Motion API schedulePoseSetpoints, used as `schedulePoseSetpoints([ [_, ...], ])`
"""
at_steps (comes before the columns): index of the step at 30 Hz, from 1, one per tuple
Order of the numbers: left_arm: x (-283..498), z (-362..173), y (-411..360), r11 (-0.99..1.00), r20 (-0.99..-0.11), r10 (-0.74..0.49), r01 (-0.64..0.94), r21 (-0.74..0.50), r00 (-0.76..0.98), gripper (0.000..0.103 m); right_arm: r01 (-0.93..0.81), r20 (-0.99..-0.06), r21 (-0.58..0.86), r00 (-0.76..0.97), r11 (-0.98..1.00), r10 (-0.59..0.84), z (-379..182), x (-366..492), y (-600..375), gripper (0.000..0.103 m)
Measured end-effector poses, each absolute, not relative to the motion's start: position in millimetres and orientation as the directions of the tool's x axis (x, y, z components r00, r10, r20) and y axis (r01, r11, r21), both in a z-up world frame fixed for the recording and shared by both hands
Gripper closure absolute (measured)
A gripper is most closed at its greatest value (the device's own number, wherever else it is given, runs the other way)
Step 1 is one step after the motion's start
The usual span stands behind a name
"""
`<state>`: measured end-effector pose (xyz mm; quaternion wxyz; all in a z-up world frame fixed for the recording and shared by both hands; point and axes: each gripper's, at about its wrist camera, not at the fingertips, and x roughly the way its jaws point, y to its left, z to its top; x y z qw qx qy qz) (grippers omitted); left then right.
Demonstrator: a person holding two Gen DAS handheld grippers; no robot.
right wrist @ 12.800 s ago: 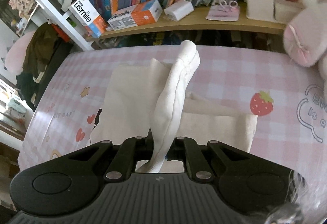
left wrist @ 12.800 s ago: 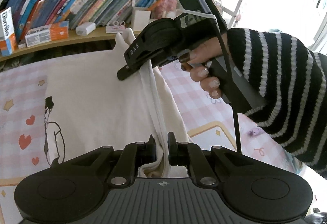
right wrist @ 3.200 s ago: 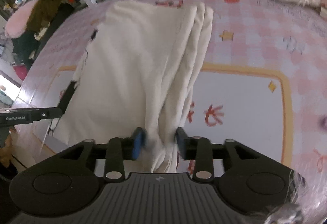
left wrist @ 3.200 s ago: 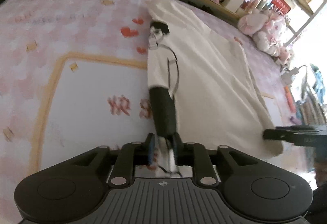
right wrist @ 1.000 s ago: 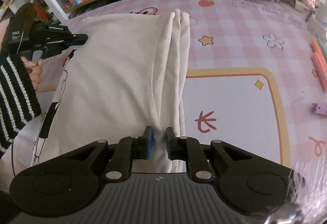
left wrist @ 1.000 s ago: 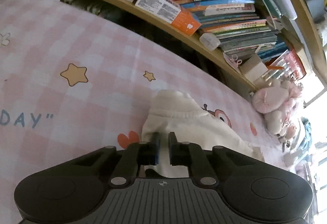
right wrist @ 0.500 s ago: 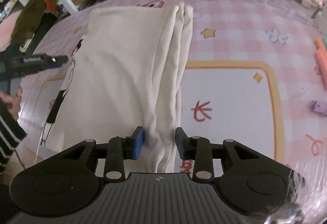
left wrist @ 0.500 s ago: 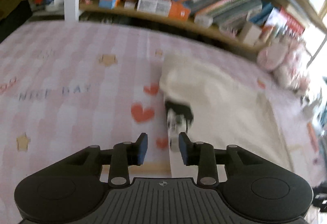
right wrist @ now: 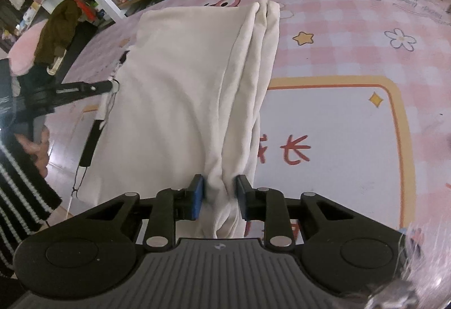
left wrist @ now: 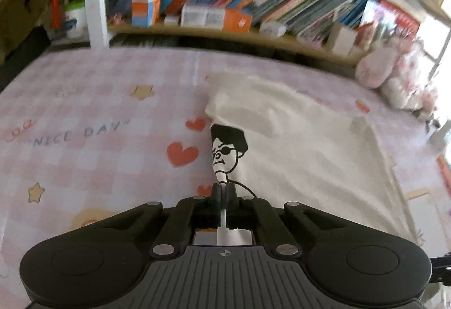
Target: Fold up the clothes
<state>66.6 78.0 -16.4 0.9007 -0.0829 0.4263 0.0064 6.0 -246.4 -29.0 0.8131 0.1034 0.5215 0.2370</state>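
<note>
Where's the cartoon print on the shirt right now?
In the left wrist view, the cartoon print sits on the cream shirt's left edge, just ahead of the left gripper, beside red hearts on the pink checked mat.

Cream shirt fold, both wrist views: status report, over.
Left tool shut on the cream shirt at its printed edge. Right tool open, straddling the bunched fold. Shirt flat on the pink mat. Nothing in the way.

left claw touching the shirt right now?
Touching. In the left wrist view the left claw is shut on the left edge of the cream T-shirt, with fabric pinched between its fingers. The right wrist view shows its tip at that edge.
</note>
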Motion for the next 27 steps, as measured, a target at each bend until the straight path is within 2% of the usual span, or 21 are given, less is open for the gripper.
schedulePoseSetpoints([
  [3,73,-25,86,0.983,-0.788,-0.049,-0.111,-0.148,0.614,0.098,-0.291,-0.799,0.407,0.347,0.866,0.492,-29,3,-240,0.079],
  [4,74,-26,89,0.981,-0.791,-0.049,-0.119,-0.153,0.61,0.092,-0.285,-0.798,0.405,0.352,0.868,0.488,-29,2,-241,0.079],
  [6,73,-26,96,0.976,-0.788,-0.053,-0.136,-0.171,0.613,0.091,-0.264,-0.795,0.412,0.362,0.872,0.486,-29,1,-242,0.079],
  [10,51,-15,104,0.98,-0.746,-0.027,-0.128,-0.15,0.666,0.091,-0.205,-0.791,0.429,0.386,0.88,0.475,-30,-4,-245,0.077],
  [12,32,-7,104,0.983,-0.717,-0.047,-0.095,-0.156,0.695,0.089,-0.168,-0.801,0.425,0.389,0.89,0.456,-29,-9,-243,0.072],
  [15,0,1,97,0.989,-0.691,-0.086,-0.024,-0.149,0.718,0.071,-0.137,-0.81,0.415,0.395,0.899,0.434,-28,-19,-239,0.07],
  [17,-19,3,91,0.993,-0.687,-0.094,0.018,-0.118,0.721,0.043,-0.117,-0.817,0.398,0.405,0.91,0.409,-27,-27,-236,0.068],
  [19,-35,2,84,0.996,-0.691,-0.091,0.06,-0.07,0.717,0.024,-0.072,-0.823,0.391,0.419,0.917,0.384,-25,-34,-236,0.064],
  [23,-66,4,67,0.986,-0.673,-0.087,0.16,0.047,0.734,0.019,0.007,-0.83,0.381,0.443,0.924,0.339,-24,-49,-236,0.061],
  [25,-79,4,59,0.975,-0.663,-0.093,0.204,0.092,0.743,0.012,0.026,-0.834,0.366,0.453,0.93,0.315,-22,-58,-233,0.059],
  [27,-92,3,51,0.959,-0.652,-0.097,0.246,0.14,0.752,0.01,0.045,-0.837,0.35,0.463,0.936,0.291,-20,-67,-230,0.054],
])
